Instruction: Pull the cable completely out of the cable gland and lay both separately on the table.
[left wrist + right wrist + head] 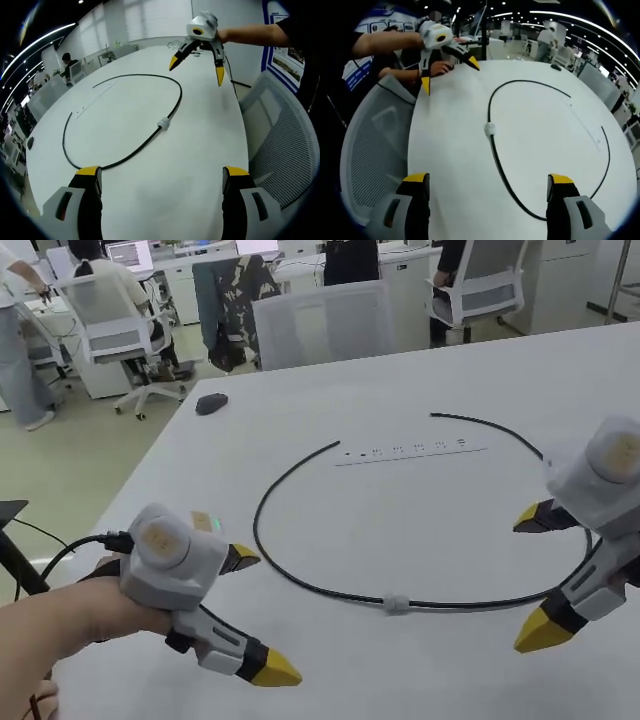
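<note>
cable (pixel 255 527) on table (pixel 450 500) between parted jaws

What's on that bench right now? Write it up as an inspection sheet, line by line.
Surface: white table, smooth.
Job's things: black cable lies in a wide loop; white cable gland threaded on it, not pulled off.
Clutter: flat white power strip; dark mouse.
Grippers: left gripper and right gripper open, holding nothing, above the table.
Cables: black lead trails from the left gripper.
Surroundings: office chairs; a person standing.
</note>
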Available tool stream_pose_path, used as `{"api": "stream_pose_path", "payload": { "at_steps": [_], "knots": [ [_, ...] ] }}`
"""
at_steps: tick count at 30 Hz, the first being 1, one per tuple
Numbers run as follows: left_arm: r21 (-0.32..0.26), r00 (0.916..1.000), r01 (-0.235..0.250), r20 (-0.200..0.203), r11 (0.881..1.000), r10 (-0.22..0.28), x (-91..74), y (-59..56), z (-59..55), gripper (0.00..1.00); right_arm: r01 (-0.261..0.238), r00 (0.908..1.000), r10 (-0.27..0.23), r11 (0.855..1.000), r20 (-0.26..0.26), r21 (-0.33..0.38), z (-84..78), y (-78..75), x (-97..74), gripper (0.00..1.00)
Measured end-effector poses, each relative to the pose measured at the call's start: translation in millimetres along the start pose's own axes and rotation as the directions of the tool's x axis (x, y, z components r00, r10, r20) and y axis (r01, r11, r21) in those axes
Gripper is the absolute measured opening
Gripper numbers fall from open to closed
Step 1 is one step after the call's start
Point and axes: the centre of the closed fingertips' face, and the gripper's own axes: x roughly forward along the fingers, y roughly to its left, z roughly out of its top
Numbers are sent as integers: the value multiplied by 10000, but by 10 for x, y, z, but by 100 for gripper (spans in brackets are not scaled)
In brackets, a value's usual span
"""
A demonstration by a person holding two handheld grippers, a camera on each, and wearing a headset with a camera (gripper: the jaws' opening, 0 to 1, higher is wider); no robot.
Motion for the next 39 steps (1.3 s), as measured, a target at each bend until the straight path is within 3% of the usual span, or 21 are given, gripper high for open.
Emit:
{"api": "stream_pose_path", "payload": {
  "at_steps": [4,6,7,8,9,10,11,16,21,23,26,30,32,33,34,36,39],
  "knots": [
    [116,9988,-324,-352,9994,328,0,68,-56,100,-149,9996,142,9996,264,249,53,16,-15,97],
    [144,9991,-344,-224,9993,347,-5,64,-34,100,-63,9994,52,9995,354,301,62,-3,-17,99],
    [-508,9992,-329,204,9982,339,-11,46,47,100,-48,9994,35,9994,350,352,56,-11,-14,99],
    [-695,9984,-355,426,9970,385,-17,53,88,100,-54,9994,42,9993,340,359,51,-13,-12,99],
    [-1114,9900,-486,1260,9926,627,-53,98,235,100,-22,9996,14,9996,279,295,35,-20,-10,99],
    [-1121,9875,-609,1383,9918,763,-86,129,266,100,-14,9997,8,9996,248,266,28,-24,-9,99],
    [-1012,9904,-708,1116,9923,820,-104,146,230,100,-28,9998,23,9997,215,251,21,-23,-8,99],
    [-716,9956,-607,671,9956,655,-103,83,141,100,-114,9999,112,9997,126,228,20,-26,4,99],
    [-619,9952,-825,483,9947,856,-131,81,74,100,-172,9998,172,9999,94,4,72,-12,39,99],
    [-218,9931,-1110,345,9936,1117,-162,126,54,100,-211,9997,212,9998,117,-72,103,1,40,99],
    [-646,9923,-1073,544,9921,1109,-194,133,72,100,-287,9996,286,9993,-30,-227,106,9,53,99],
    [-600,9915,-1188,455,9911,1216,-198,119,19,100,-330,9995,329,9992,-21,-221,136,-9,90,99],
    [-271,9805,-1855,610,9823,1869,-211,203,52,100,-307,9993,311,9994,202,-187,195,-12,136,99],
    [252,9720,-2154,1014,9762,2118,-227,223,132,100,-345,9987,349,9993,359,-116,230,-1,181,99],
    [199,9688,-2204,1202,9752,2165,-228,211,162,100,-391,9982,394,9992,456,-84,251,11,221,99],
    [-145,9726,-1958,1252,9805,1961,-209,166,162,100,-452,9979,458,9989,449,-149,265,38,335,99],
    [-194,9739,-1805,1363,9834,1814,-191,136,169,100,-557,9979,568,9978,298,-372,262,73,516,98]
  ]
}}
